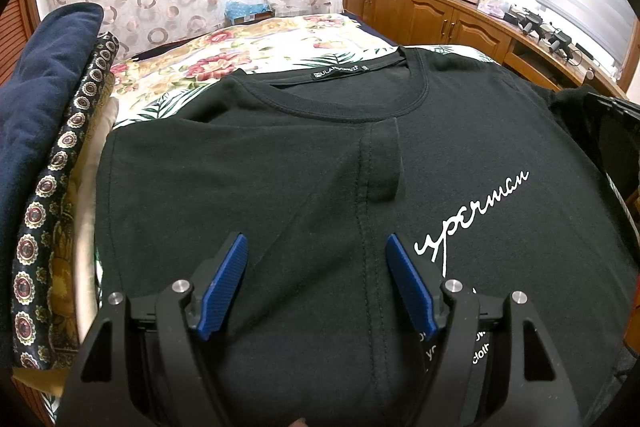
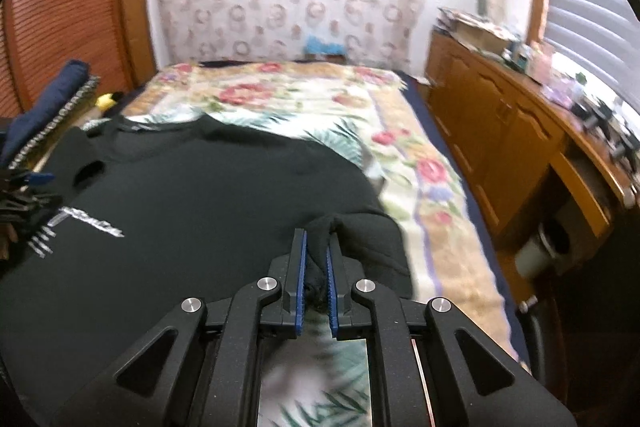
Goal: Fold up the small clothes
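Right gripper (image 2: 316,247): jaws clamped on a bunched edge of the black T-shirt (image 2: 208,195), at its right side. Left gripper (image 1: 316,259): jaws apart, empty, above the folded-in sleeve (image 1: 380,163). The T-shirt lies spread on the flowered bed (image 1: 256,51). The cloth is likely light, soft and limp, so hems and corners seem best for grasping. No containers are in play.

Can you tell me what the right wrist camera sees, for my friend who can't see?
The right gripper has its blue-padded fingers shut on a bunched edge of the black cotton T-shirt. The shirt lies spread on a flower-patterned bedspread.
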The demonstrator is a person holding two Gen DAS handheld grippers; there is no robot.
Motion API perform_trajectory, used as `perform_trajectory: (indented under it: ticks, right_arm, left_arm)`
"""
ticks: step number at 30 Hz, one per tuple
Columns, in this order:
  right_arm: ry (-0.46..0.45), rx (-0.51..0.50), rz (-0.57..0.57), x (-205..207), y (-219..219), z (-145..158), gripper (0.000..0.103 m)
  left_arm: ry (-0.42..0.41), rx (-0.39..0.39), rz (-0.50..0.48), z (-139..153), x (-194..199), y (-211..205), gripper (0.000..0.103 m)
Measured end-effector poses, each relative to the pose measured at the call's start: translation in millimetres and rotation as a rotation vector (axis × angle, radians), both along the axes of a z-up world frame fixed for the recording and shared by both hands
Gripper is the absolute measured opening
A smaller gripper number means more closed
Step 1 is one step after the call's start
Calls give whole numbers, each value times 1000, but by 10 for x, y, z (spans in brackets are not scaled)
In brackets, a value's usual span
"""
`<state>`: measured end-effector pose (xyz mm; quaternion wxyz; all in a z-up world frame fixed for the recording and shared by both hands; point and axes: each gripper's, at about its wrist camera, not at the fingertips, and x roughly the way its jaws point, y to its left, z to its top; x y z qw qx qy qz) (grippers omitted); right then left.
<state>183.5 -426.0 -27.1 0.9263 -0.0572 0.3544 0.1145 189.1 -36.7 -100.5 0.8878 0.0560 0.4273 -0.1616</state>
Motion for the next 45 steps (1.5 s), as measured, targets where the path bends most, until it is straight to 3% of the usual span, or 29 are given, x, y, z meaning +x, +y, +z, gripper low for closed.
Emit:
perform_trajectory:
  ticks: [10,17,20,25,29,32,38,45]
  right_arm:
    - [103,30,189,43,705,-372,6]
    - [173,33,220,-51,760,-498,6]
    - [178,11,208,-92,751,-506,7]
    - [153,17,189,-146,697,-346,19]
    - [89,26,163,-149,598,-81,34]
    - [51,3,121,-84,489,36,40]
    - [100,-26,-8,247,174,-150,41]
    - [185,9,-68,407,-50,-417,41]
  left_arm:
    - [-2,2,1,2,-3,-2,73]
    - [-30,-5,43,46,-10,68,73]
    - [-51,-36,63,133,-39,116,73]
    - [-87,-55,72,261,-115,115,73]
    - [-108,-51,63,303,-164,55,73]
    - [-109,-58,55,302,-188,23,73]
    - [-97,-57,55,240,-218,-4,73]
    - [-77,-52,61,181,-222,-15,73]
